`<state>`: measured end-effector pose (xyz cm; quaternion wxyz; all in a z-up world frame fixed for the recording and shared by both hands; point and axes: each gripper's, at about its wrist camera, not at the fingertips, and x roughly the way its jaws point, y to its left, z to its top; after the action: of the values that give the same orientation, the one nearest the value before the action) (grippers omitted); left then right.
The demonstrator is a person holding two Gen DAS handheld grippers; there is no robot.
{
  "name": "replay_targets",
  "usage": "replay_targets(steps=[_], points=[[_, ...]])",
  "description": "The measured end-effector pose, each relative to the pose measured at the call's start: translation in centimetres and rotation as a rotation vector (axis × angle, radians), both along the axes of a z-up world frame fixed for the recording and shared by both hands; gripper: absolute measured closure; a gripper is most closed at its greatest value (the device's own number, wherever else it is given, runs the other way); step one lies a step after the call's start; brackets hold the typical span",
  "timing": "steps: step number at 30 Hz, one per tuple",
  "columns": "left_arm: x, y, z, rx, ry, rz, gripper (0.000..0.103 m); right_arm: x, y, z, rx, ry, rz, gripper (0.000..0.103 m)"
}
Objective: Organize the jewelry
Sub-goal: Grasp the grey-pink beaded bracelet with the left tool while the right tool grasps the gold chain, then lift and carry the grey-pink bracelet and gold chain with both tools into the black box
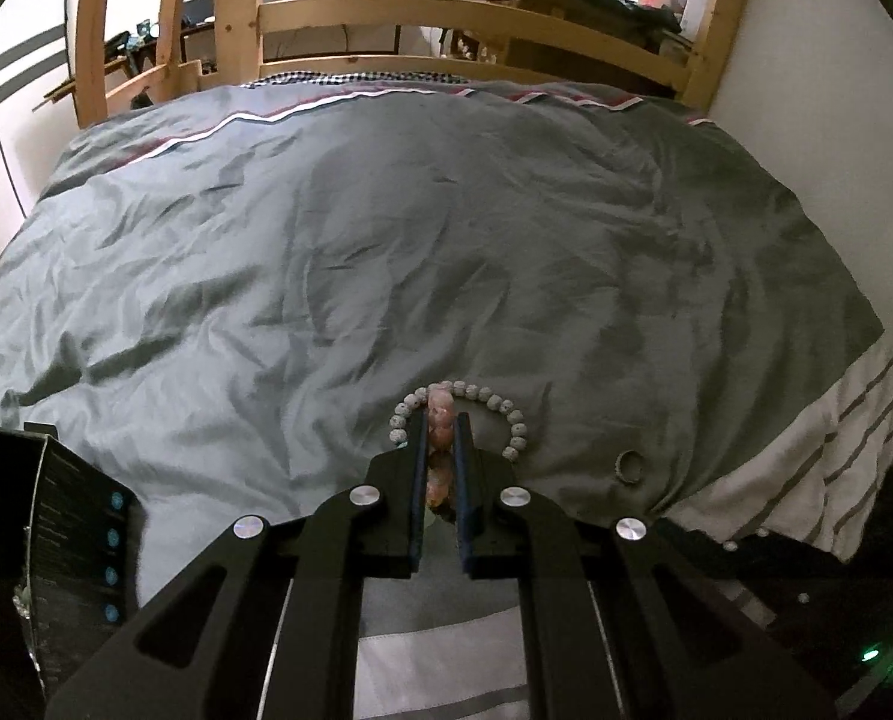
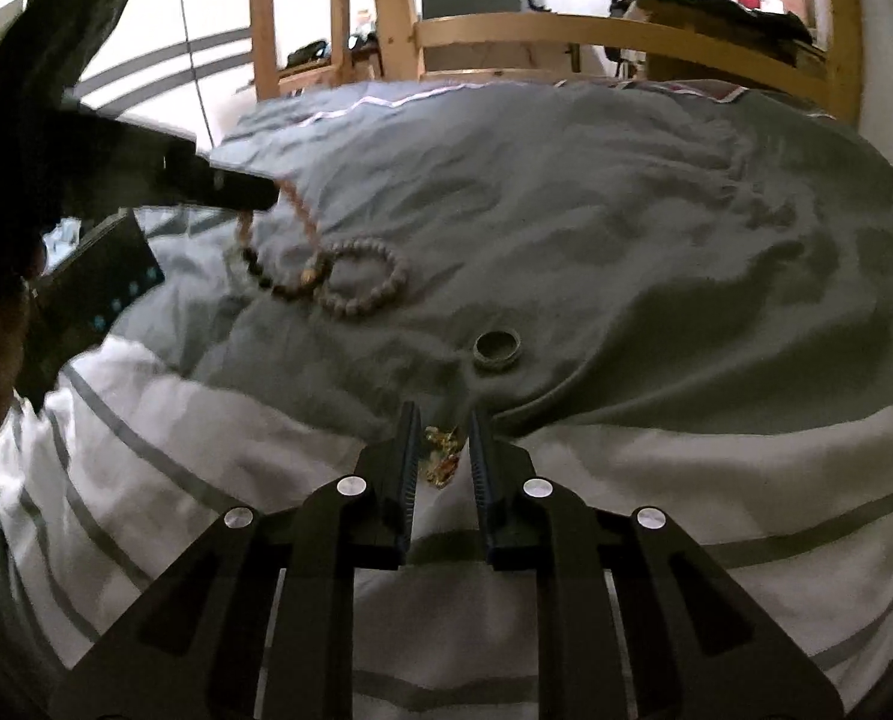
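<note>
My left gripper [image 1: 439, 420] is shut on a pink bead bracelet [image 1: 439, 426] and holds it just above the grey duvet; in the right wrist view the bracelet [image 2: 278, 264] hangs from that gripper [image 2: 266, 198]. A pale bead bracelet [image 1: 506, 414] lies on the duvet behind it and also shows in the right wrist view [image 2: 365, 279]. A dark ring [image 1: 629, 467] lies to the right and also shows in the right wrist view [image 2: 497, 349]. My right gripper [image 2: 442, 426] is partly open around a small gold piece [image 2: 442, 456] on the bed.
A dark open box [image 1: 80, 534] stands at the left, also in the right wrist view [image 2: 92, 294]. The grey duvet [image 1: 446, 228] covers the bed; a white striped sheet [image 2: 626, 480] lies at the near edge. A wooden bed frame [image 1: 458, 12] stands behind.
</note>
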<state>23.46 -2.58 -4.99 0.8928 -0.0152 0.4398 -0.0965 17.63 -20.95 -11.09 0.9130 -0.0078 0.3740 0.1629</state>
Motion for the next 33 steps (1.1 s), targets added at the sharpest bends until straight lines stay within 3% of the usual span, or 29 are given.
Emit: replay_targets(steps=[1, 4, 8, 12, 17, 28, 33], points=[[0.0, 0.0, 0.0, -0.001, -0.001, 0.000, 0.096, 0.1, 0.2, -0.3, -0.011, 0.008, 0.006, 0.082], [-0.3, -0.2, 0.2, -0.003, -0.003, -0.010, 0.096, 0.4, 0.4, -1.2, -0.029, 0.042, 0.012, 0.058], [-0.5, -0.6, 0.2, 0.002, -0.002, -0.022, 0.096, 0.4, 0.8, -1.6, -0.051, 0.053, 0.023, 0.055], [-0.4, -0.6, 0.2, 0.001, -0.001, -0.024, 0.096, 0.5, 0.7, -1.6, -0.076, 0.056, 0.010, 0.073], [-0.5, -0.4, 0.4, -0.006, -0.009, -0.013, 0.096, 0.9, -0.5, -1.6, -0.037, 0.069, -0.024, 0.088], [-0.6, -0.1, 0.7, -0.006, -0.015, -0.007, 0.096, 0.4, -1.5, 0.4, 0.011, -0.015, -0.071, 0.093], [-0.6, 0.1, 0.9, -0.009, -0.017, -0.004, 0.096, 0.3, -3.2, 1.6, 0.093, -0.050, -0.111, 0.094]])
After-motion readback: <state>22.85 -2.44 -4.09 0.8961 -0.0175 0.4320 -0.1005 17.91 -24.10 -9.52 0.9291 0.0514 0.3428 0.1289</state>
